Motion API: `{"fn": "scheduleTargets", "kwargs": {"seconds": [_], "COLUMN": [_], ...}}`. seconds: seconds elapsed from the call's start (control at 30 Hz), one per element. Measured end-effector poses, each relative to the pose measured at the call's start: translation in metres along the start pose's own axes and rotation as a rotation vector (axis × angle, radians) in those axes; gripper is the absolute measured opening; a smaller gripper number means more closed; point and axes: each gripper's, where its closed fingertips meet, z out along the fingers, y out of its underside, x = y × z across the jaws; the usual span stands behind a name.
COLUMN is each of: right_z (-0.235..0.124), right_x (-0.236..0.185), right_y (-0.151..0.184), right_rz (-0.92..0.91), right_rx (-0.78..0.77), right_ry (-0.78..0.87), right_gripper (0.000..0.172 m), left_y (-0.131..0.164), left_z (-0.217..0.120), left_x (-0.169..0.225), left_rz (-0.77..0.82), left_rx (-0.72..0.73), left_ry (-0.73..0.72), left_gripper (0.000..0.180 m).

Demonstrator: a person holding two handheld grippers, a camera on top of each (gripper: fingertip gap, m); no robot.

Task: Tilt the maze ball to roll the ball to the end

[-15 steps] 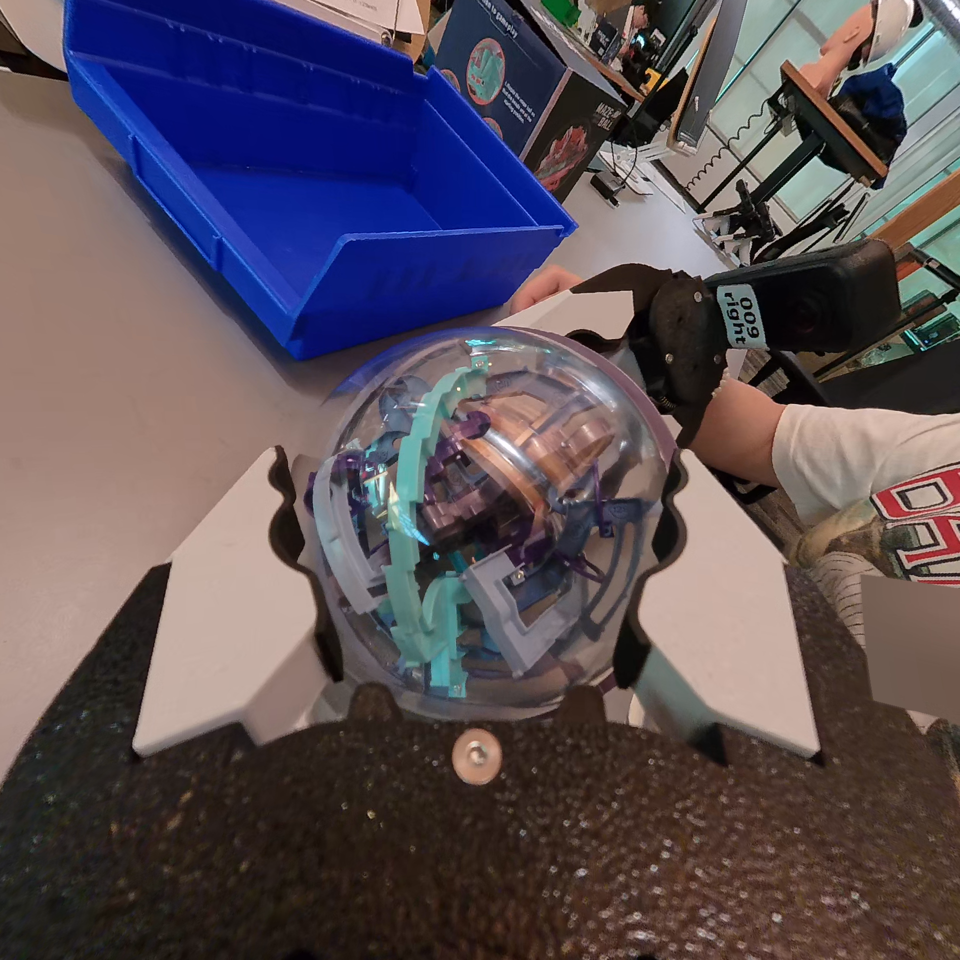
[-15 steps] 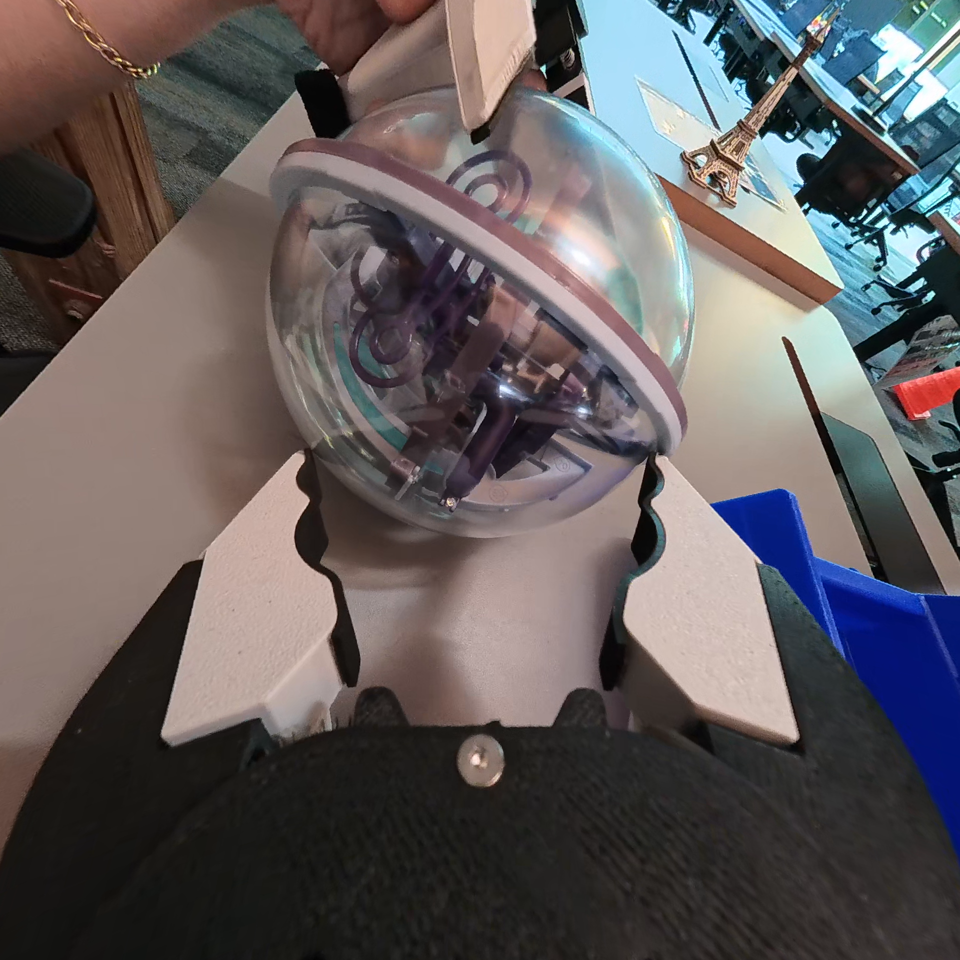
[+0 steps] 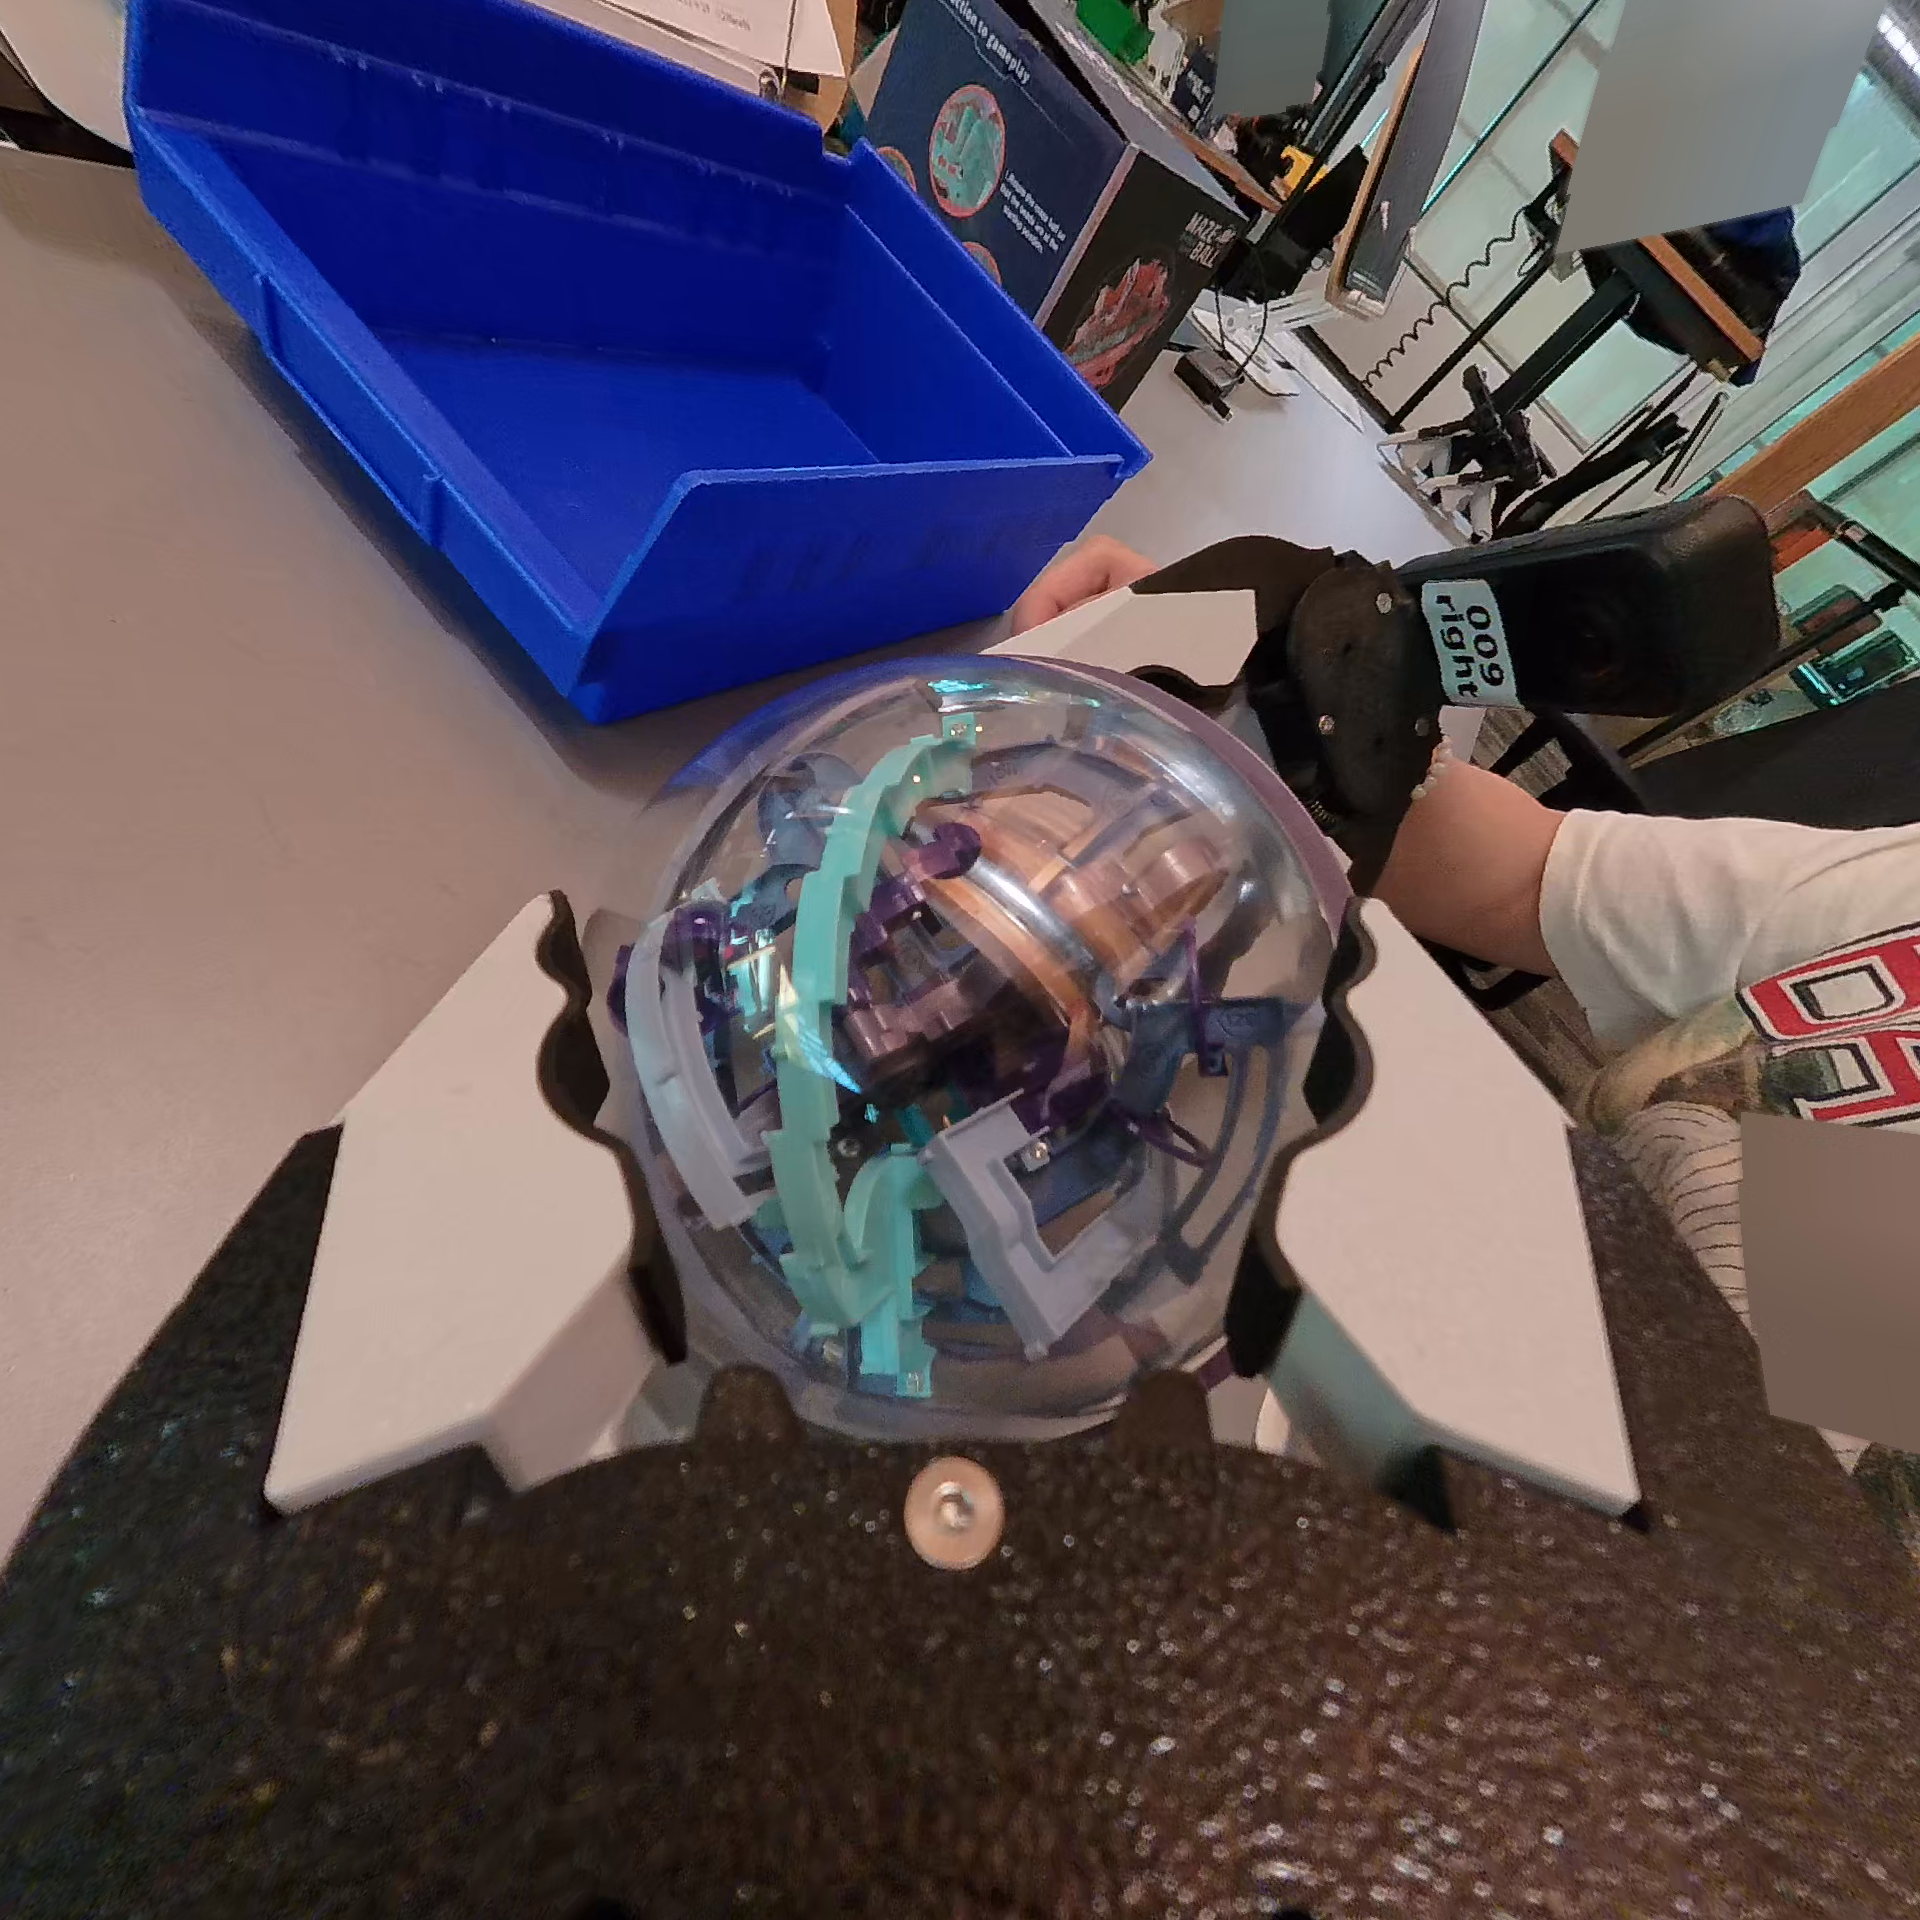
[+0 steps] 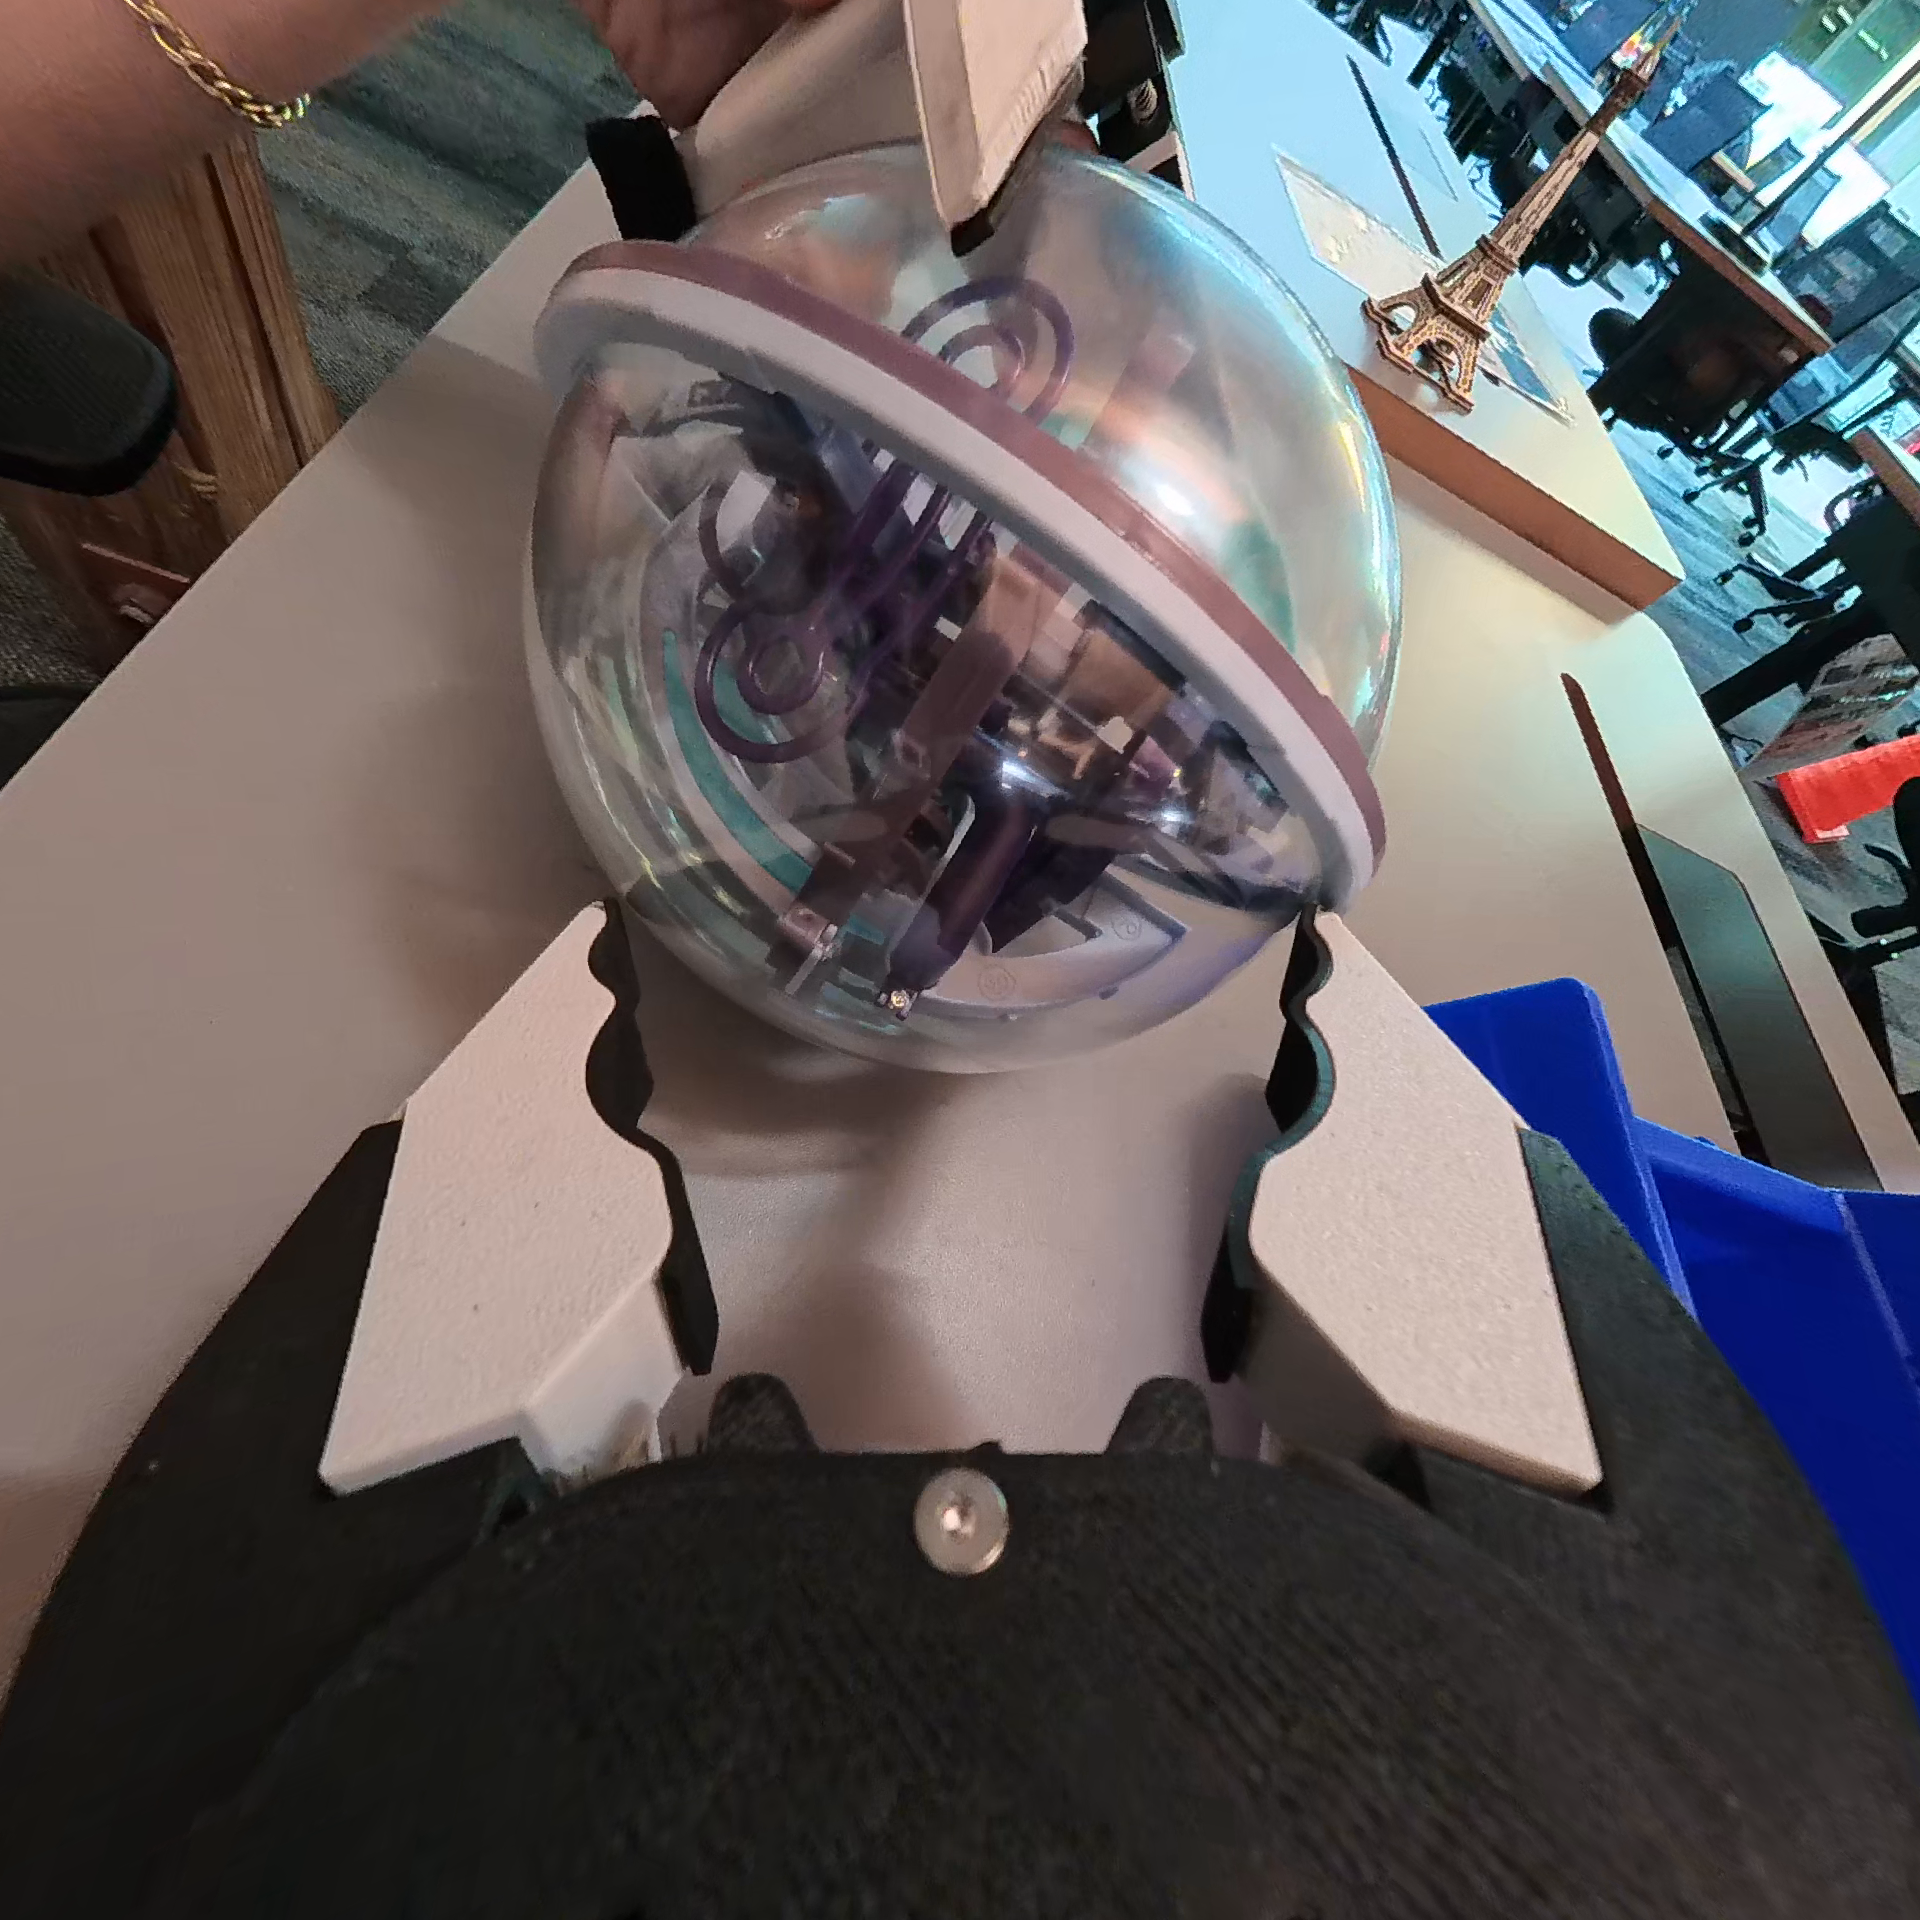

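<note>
small ball inside maze ball indiscernible; left gripper fingers grip it, right gripper fingertips touch it; unchanged since earlier.

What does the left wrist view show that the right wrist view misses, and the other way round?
Left wrist only: the whole blue bin seen from inside, a printed box behind it, the right tool's camera housing, and a white sleeve.
Right wrist only: a small tower model, a gold bracelet, and the ball's white-and-purple equator band.
Both: the clear maze ball on the pale table, each tool's fingers either side of it, and part of the bin.
</note>
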Motion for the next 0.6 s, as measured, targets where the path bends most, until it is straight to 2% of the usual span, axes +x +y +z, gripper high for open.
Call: {"fn": "scheduleTargets", "kwargs": {"seconds": [0.33, 0.6], "right_z": [0.0011, 0.0001], "right_x": [0.0011, 0.0012], "right_y": [0.0016, -0.0006], "right_rz": [-0.003, 0.029], "right_rx": [-0.004, 0.016], "right_ry": [0.007, -0.008], "right_gripper": [0.12, 0.121], "left_y": [-0.0006, -0.0018], "left_z": [-0.0006, -0.0015], "left_x": [-0.0011, -0.0061], "left_rz": [-0.013, -0.143], "left_rx": [0.015, 0.076], "left_ry": [0.012, 0.141], "left_gripper": [0.135, 0.135]}}
